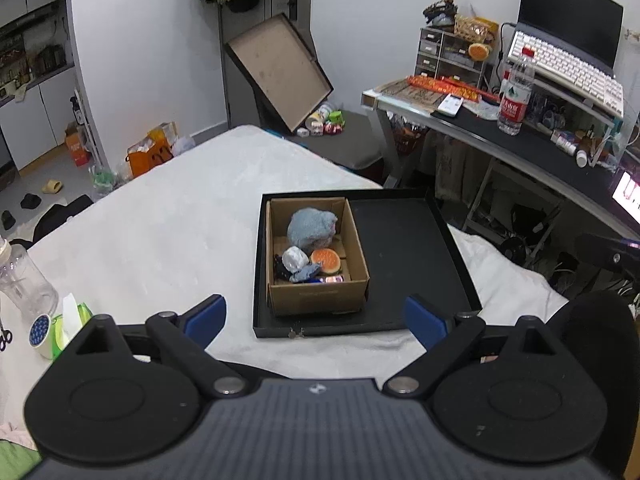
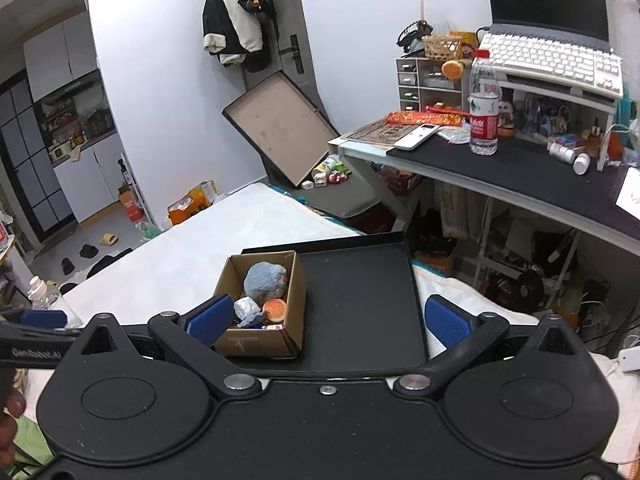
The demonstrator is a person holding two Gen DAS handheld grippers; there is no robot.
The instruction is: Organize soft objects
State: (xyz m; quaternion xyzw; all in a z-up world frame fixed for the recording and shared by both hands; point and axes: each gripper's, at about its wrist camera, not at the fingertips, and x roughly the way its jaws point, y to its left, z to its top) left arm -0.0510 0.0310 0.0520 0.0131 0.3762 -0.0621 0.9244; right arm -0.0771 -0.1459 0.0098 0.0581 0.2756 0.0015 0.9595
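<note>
Left gripper [image 1: 316, 316] spread wide, blue pads [image 1: 425, 320] far apart, nothing between them; held above the near edge of the white bedsheet [image 1: 160, 220]. Right gripper [image 2: 330, 320] likewise spread wide and empty, its left pad [image 2: 211, 322] overlapping the near left corner of the cardboard box [image 2: 260, 344] in this view; contact cannot be told.

Black tray [image 1: 400, 248] flat on the sheet; cardboard box [image 1: 318, 300] standing in the tray's left half, right half bare. Inside the box: fluffy blue-grey plush [image 1: 312, 226] at the far end, burger-shaped squishy [image 1: 326, 260] near the middle right, crumpled white wad [image 1: 294, 259] to its left, small blue cloth piece [image 1: 306, 273] just in front, touching both. Further small items at the box's near wall, too small to identify.

Clear plastic bottle [image 1: 24, 280] and tissue pack [image 1: 76, 312] at the left edge of the bed. Desk [image 1: 520, 144] beyond on the right, bearing a water bottle [image 1: 516, 92] and keyboard [image 1: 568, 68].
</note>
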